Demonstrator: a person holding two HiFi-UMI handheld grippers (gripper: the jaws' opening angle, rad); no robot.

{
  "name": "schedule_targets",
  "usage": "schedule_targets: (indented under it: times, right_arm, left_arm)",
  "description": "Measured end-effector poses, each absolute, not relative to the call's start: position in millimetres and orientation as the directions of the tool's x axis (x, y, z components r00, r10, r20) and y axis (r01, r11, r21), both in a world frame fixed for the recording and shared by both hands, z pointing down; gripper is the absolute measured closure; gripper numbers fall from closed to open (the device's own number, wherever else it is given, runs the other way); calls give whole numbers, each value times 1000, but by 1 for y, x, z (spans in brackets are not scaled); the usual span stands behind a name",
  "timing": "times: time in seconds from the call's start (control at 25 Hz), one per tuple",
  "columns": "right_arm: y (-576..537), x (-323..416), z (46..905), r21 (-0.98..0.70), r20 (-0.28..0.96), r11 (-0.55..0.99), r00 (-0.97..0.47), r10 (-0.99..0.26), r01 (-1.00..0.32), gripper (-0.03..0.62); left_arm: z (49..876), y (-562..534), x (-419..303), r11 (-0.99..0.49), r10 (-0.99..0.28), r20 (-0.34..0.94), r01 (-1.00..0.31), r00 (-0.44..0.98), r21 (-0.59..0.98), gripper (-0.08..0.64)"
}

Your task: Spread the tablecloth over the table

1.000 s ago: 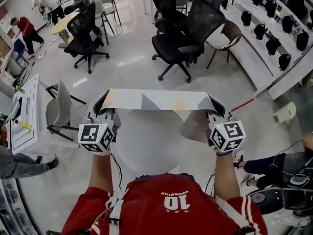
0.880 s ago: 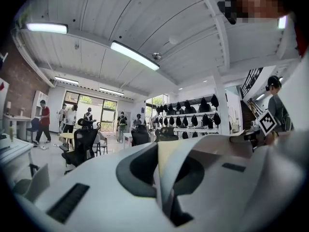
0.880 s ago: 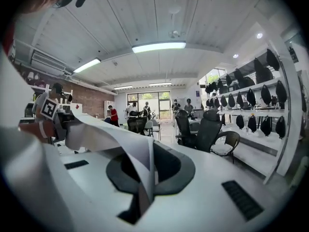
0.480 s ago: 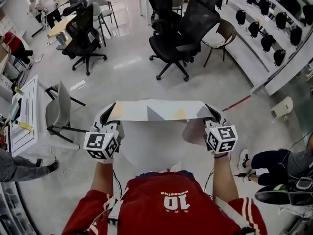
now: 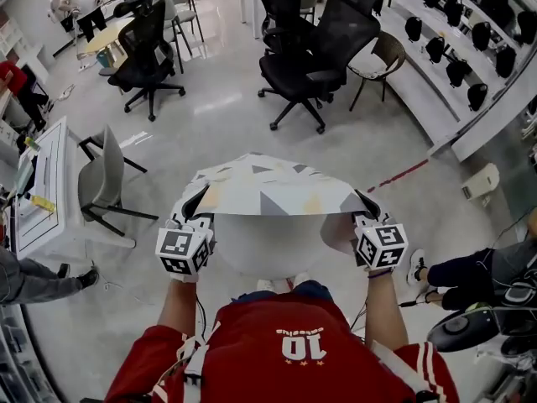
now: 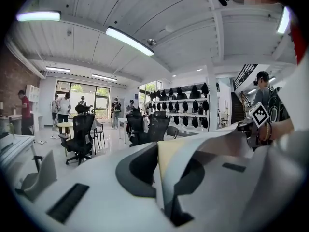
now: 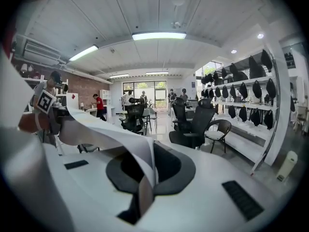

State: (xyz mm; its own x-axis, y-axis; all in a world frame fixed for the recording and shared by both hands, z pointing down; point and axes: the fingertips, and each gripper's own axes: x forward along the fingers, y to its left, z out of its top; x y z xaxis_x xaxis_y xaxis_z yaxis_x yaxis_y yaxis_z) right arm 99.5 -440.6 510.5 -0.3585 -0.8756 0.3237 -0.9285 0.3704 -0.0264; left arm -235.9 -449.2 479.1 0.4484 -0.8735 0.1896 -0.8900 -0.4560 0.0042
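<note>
Mid-drape: my left claw (image 5: 195, 206) and right claw (image 5: 362, 208) each pinch 1 corner of the pale patterned tablecloth (image 5: 273, 190) above the round white bench (image 5: 268, 248). Next, I should lower it evenly, centred.

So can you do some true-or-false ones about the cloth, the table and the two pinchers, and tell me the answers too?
1. The left gripper and the right gripper both pinch the pale grey-and-yellow patterned tablecloth. True.
2. The tablecloth lies flat on the round white table. False: its near edge is held up above the table and the cloth arches.
3. Black office chairs stand on the floor beyond the table. True.
4. The person holding the grippers wears a blue shirt. False: the shirt is red.
5. One gripper is empty. False: each has cloth between its closed jaws.
</note>
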Motion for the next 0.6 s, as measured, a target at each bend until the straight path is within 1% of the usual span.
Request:
schedule_targets:
  times: [0.12,0.28,0.6]
  right_arm:
    - [-430,96,516,-35,339,369,-359,-870,-929,575]
    - [-422,93,520,-39,344,379,-368,-864,-925,575]
    - [-407,89,537,-69,364,410,-406,-838,-909,575]
  left_arm:
    - [488,-435,-239,-439,-880,209,-898,427,-11,549]
    - [500,-422,-243,-413,-887,208,-910,413,43,549]
    - [518,-408,-247,-354,-900,250,-933,357,57,549]
